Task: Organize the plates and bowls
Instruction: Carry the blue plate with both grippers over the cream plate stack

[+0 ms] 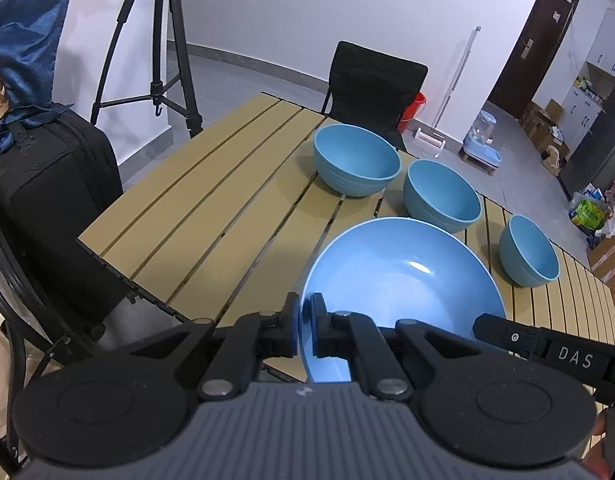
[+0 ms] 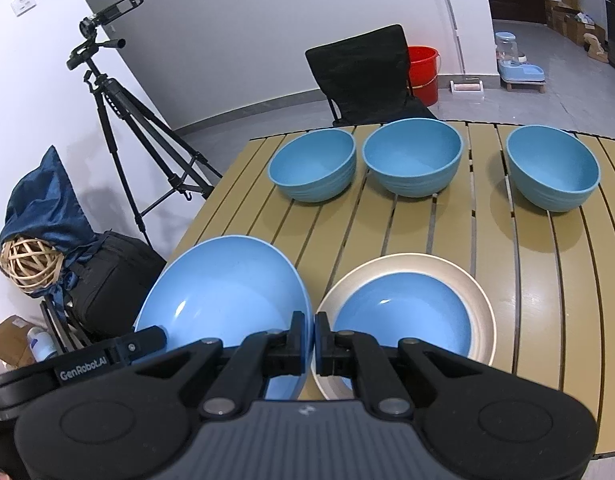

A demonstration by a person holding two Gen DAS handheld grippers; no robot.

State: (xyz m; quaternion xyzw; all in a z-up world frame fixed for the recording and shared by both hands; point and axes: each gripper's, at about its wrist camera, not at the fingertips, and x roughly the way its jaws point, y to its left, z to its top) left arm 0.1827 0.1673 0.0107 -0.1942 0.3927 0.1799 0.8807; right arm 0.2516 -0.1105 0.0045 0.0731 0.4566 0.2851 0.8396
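Left wrist view, left gripper [image 1: 304,326]: its two black fingers are clamped on the left rim of the blue plate [image 1: 403,280], one finger on the outside and one on the inside of the rim.
Right wrist view, right gripper [image 2: 313,344]: its fingers are pinched on the right rim of the same blue plate [image 2: 227,300], the rim passing between the pads.
Blue plate: wide and shallow, gripped from both sides at once, tilted, over the near left part of the table; whether its underside touches the slats cannot be told.
Other gripper in sight: the right gripper's black body marked "DAS" enters the left wrist view at the lower right; the left gripper's body marked "GenRobot.AI" shows at the lower left of the right wrist view.
Beige plate [image 2: 481,304]: lies flat on the table just right of the blue plate, with a smaller blue dish [image 2: 403,316] resting in its middle.
Bowls: three blue bowls stand upright in a row along the far side, the left bowl [image 2: 313,164] and middle bowl [image 2: 413,156] close together, the right bowl [image 2: 553,168] apart from them.
Table [image 2: 547,280]: tan slats with dark gaps.
Beyond the table: a black chair [image 2: 363,72] at the far edge, a red bucket [image 2: 423,72] behind it, a tripod [image 2: 119,112] by the wall on the left.
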